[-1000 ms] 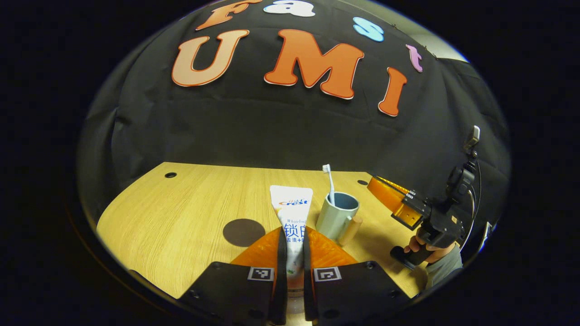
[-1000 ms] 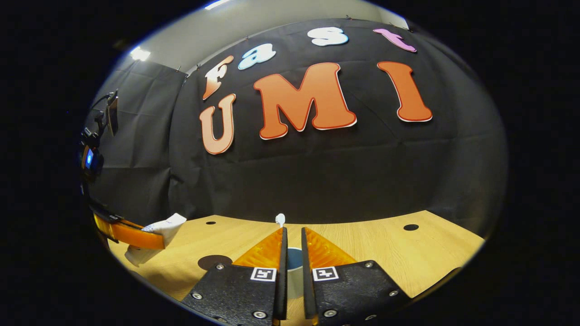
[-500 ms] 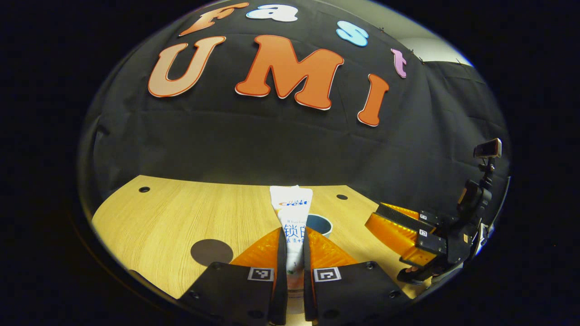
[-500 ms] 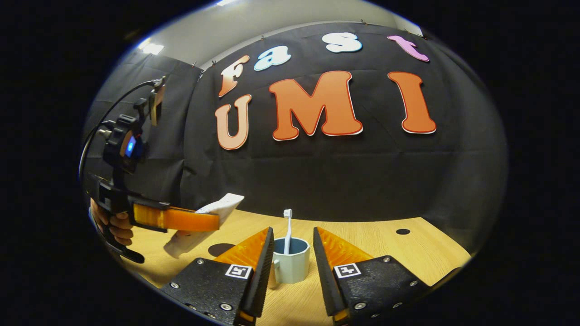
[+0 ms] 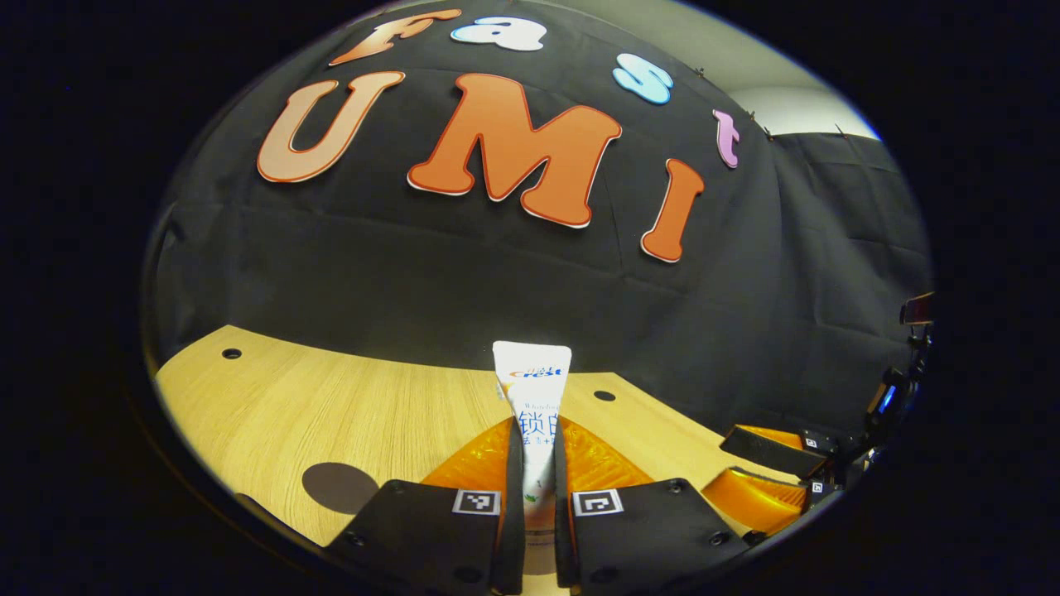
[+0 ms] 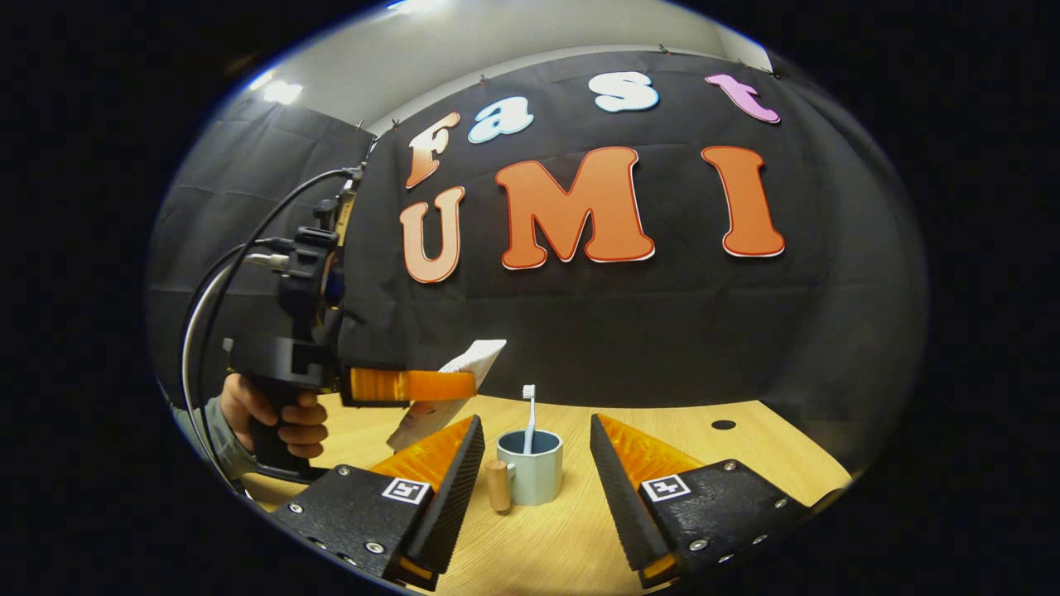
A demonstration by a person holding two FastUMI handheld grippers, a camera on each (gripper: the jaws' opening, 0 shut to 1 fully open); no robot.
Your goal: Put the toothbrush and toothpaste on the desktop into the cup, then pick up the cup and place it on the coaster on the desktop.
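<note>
White toothpaste (image 5: pixel 532 389): pinched upright between the left gripper (image 5: pixel 530 463) fingers, crimped end above their tips. Dark round coaster (image 5: pixel 338 487): on the wooden desktop (image 5: pixel 331 414), left of those fingers. Right gripper (image 6: pixel 530 451): fingers spread wide. Cup (image 6: pixel 530 468), toothbrush (image 6: pixel 528 414) standing inside: on the desktop between and just beyond them.

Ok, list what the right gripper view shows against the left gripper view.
Right gripper view: the cup with the toothbrush standing in it, between the open right gripper's fingers, and a hand holding the left gripper. Left gripper view: the coaster, bare. Both: the toothpaste clamped in the left gripper, both grippers, the desktop.
</note>
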